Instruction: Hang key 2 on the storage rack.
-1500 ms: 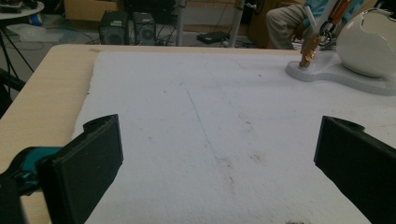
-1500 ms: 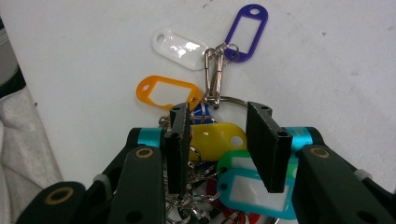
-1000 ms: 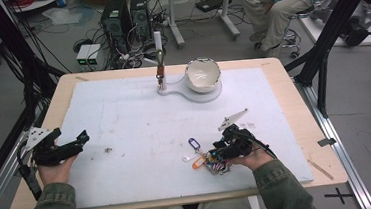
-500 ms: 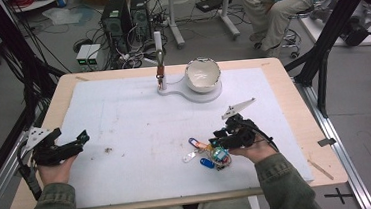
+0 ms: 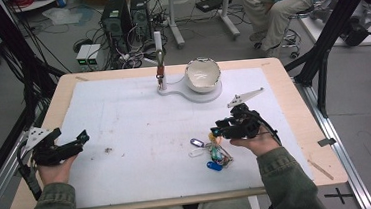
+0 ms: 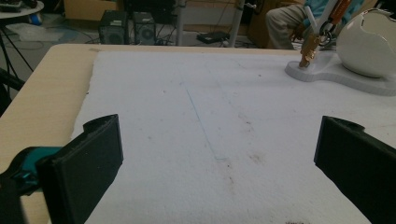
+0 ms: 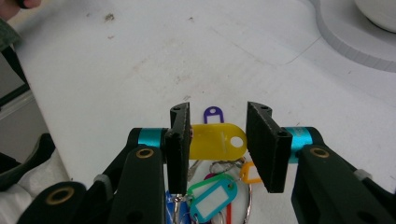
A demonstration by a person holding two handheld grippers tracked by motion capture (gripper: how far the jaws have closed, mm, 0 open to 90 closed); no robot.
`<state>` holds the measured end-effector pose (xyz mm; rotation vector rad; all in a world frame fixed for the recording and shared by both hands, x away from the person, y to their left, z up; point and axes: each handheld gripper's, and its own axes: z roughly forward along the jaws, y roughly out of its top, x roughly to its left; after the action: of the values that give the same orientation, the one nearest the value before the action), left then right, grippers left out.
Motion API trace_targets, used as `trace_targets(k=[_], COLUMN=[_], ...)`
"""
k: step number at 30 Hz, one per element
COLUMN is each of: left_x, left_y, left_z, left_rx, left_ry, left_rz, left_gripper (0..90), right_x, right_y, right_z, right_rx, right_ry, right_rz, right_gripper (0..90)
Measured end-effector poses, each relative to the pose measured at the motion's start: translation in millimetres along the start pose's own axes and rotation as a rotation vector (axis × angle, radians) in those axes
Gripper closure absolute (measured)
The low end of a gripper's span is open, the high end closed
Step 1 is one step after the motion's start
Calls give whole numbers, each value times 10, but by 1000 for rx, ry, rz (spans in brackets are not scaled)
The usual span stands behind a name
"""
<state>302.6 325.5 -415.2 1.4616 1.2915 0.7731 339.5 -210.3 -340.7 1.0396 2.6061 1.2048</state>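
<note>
My right gripper (image 7: pixel 218 113) is shut on a yellow key tag (image 7: pixel 212 140), which sits lengthwise between its black jaws. Green (image 7: pixel 210 198), orange and red tags hang under it on a key ring. In the high view the right gripper (image 5: pixel 216 131) hovers over the mat's near right part, with the bunch of keys and tags (image 5: pixel 219 155) trailing beneath it, along with purple, white and blue tags. At the table's left edge, my left gripper (image 5: pixel 78 140) is open with nothing between its jaws; in the left gripper view (image 6: pixel 217 154) only bare mat lies between them.
A white mat (image 5: pixel 141 138) covers the wooden table. At the far middle stands a white base with an upright post (image 5: pixel 159 61) carrying a brass-coloured piece, and a white bowl (image 5: pixel 202 74). Computers, cables and a seated person are beyond the table.
My right gripper has risen and moved away from the near edge, and the key bunch has come up with it. The left gripper has stayed where it was.
</note>
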Motion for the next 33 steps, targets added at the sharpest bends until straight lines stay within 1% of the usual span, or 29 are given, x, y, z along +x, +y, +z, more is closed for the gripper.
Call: trace_targets(k=[1, 5, 11, 19, 22, 31, 33], left_x=[0, 1, 0, 3, 3, 4, 1], left_y=[0, 1, 1, 1, 2, 3, 2], left_z=[0, -1, -1, -1, -2, -4, -3], left_rx=[0, 0, -1, -1, -2, -2, -2], left_ry=[0, 0, 0, 0, 0, -1, -1], left_rz=[0, 0, 0, 0, 0, 0, -1], left_gripper=[17, 17, 17, 17, 17, 17, 17], right_x=[-9, -30, -50, -40, -37, 4, 13], right_y=[7, 28, 75, 180, 233, 385, 415], right_z=[-10, -51, -100, -146, -159, -191, -201], right_rx=[-5, -22, -53, -82, -93, -118, -124], right_ry=[-3, -6, 6, 11, 20, 25, 25], right_rz=[-2, 14, 23, 39, 43, 36, 46], right_gripper=[614, 613, 613, 613, 613, 612, 612])
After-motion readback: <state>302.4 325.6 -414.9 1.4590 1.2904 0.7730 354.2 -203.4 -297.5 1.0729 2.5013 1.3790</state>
